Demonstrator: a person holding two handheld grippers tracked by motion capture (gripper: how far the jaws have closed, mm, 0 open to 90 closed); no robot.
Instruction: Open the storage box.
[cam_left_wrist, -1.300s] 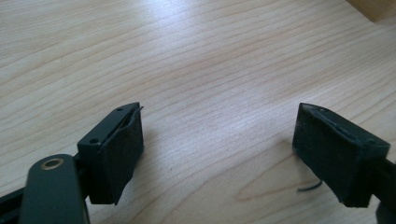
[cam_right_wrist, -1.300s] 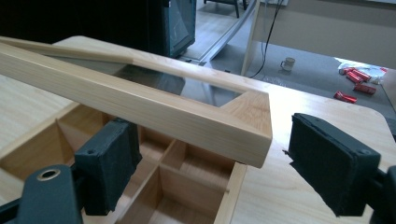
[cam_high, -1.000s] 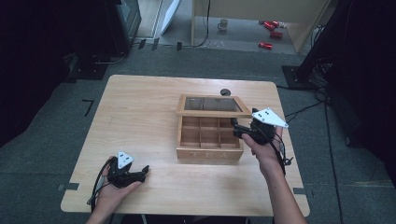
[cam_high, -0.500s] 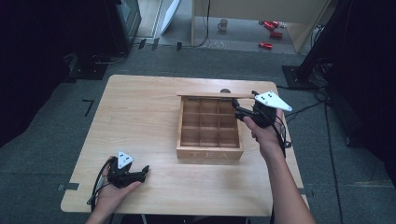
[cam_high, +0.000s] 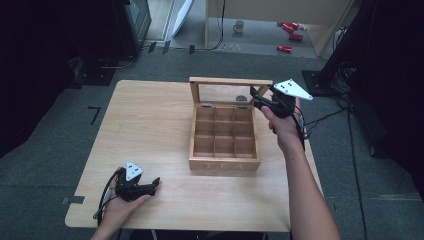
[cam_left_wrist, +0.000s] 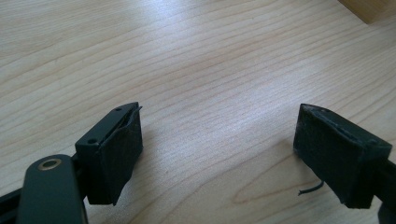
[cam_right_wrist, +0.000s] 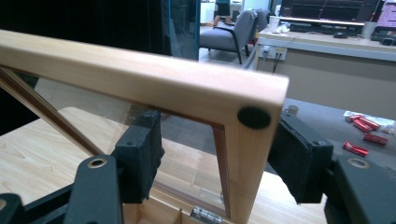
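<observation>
A wooden tea box (cam_high: 224, 164) with several empty compartments stands on the table (cam_high: 150, 120), right of centre. Its glass-paned lid (cam_high: 230, 81) stands upright on the back hinges. My right gripper (cam_high: 256, 97) is at the lid's upper right corner. In the right gripper view the lid's frame (cam_right_wrist: 140, 70) crosses in front, and the right gripper (cam_right_wrist: 219, 154) is open, its jaws straddling the side rail with a gap on the glass side. My left gripper (cam_high: 155, 184) rests on the table near the front left edge. It is open (cam_left_wrist: 219, 144) over bare wood.
A small dark round thing (cam_high: 241, 98) lies on the table behind the box, seen through the glass. Off the table's far side, a mug (cam_high: 239, 26) and red cans (cam_high: 290, 30) sit on the floor. A black stand base (cam_high: 320, 80) is at the far right.
The lid has swung up from a low tilt to upright. My right gripper rose and moved back with its right edge. The left gripper has stayed put.
</observation>
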